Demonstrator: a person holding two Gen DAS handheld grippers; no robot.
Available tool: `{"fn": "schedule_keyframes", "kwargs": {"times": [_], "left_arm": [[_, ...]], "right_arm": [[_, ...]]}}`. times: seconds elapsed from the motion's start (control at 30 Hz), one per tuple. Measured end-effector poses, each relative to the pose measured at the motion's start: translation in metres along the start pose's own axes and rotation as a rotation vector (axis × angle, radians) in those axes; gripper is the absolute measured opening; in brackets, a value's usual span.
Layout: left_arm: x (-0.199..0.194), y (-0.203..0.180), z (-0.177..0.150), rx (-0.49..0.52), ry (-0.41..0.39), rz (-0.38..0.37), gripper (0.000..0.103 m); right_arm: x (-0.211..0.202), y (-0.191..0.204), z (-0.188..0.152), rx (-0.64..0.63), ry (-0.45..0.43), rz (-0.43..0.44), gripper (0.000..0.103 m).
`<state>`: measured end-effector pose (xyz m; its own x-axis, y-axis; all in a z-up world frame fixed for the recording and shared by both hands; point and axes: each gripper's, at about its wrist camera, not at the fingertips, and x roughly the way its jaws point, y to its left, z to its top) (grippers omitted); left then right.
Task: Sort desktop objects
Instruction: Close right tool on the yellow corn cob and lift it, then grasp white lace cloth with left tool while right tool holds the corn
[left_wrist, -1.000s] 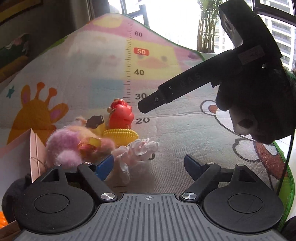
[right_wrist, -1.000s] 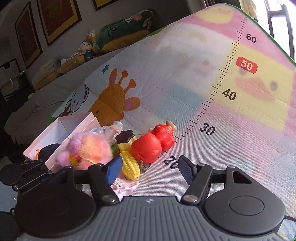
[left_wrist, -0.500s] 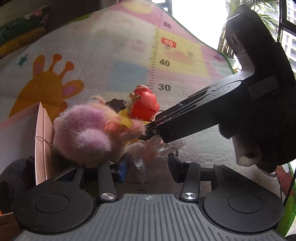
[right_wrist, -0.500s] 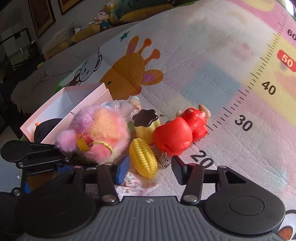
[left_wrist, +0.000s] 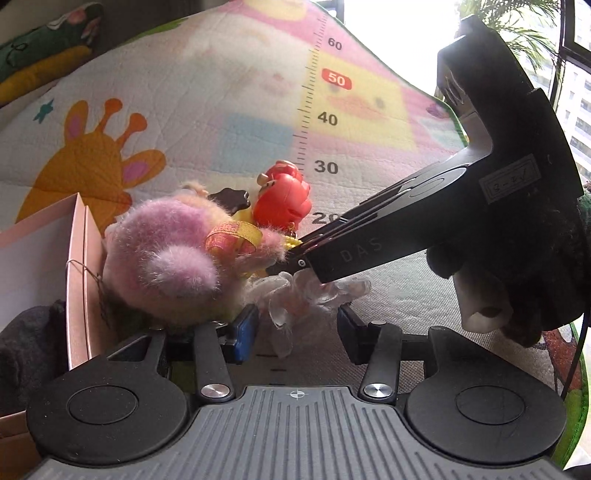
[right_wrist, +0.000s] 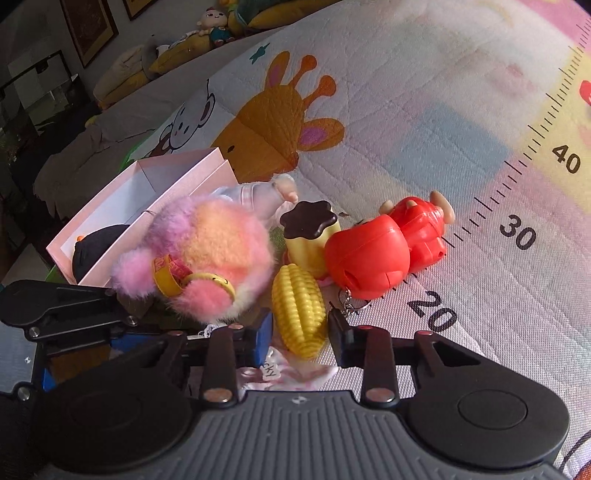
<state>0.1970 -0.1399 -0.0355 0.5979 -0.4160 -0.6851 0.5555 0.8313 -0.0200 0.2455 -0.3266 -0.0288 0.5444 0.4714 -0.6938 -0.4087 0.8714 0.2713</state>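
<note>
A pile of small toys lies on the play mat (right_wrist: 424, 122). My right gripper (right_wrist: 299, 325) is shut on the yellow corn cob (right_wrist: 299, 310), a pad pressing each side. In the left wrist view the right gripper (left_wrist: 284, 258) reaches in from the right, with corn showing at its tip. My left gripper (left_wrist: 297, 317) has a clear frilly wrapped thing (left_wrist: 306, 291) between its fingertips. Its jaws are opening and the pads do not visibly press on it. A fluffy pink plush (right_wrist: 207, 251) sits just left of the corn.
A red figure keychain (right_wrist: 369, 254) and a yellow pudding toy with a brown top (right_wrist: 310, 236) touch the corn's far side. An open pink-white box (right_wrist: 147, 192) stands left of the pile with a black thing (right_wrist: 92, 251) inside. Cushions and dolls line the far wall.
The right gripper came down into the pile and closed on the corn. The left gripper's jaws narrowed around the clear frilly thing, and its view drew closer to the plush.
</note>
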Motion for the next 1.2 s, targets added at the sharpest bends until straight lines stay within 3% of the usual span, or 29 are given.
{"fn": "schedule_keyframes", "kwargs": {"times": [0.4, 0.77, 1.0, 1.13, 1.2], "left_arm": [[0.011, -0.008, 0.002, 0.025, -0.008, 0.003, 0.056], [0.017, -0.007, 0.006, 0.029, -0.021, 0.041, 0.056], [0.014, -0.006, 0.004, 0.035, -0.019, 0.033, 0.037], [0.01, -0.005, 0.002, 0.032, -0.019, 0.02, 0.039], [0.008, -0.004, 0.002, 0.021, -0.026, 0.007, 0.047]], "right_arm": [[-0.041, -0.032, -0.031, 0.143, -0.07, -0.06, 0.031], [-0.046, -0.023, -0.031, 0.059, -0.092, -0.163, 0.031], [-0.034, -0.018, -0.023, 0.001, -0.088, -0.196, 0.039], [-0.026, -0.017, -0.022, -0.026, -0.073, -0.215, 0.039], [-0.025, -0.019, -0.022, -0.023, -0.074, -0.211, 0.039]]}}
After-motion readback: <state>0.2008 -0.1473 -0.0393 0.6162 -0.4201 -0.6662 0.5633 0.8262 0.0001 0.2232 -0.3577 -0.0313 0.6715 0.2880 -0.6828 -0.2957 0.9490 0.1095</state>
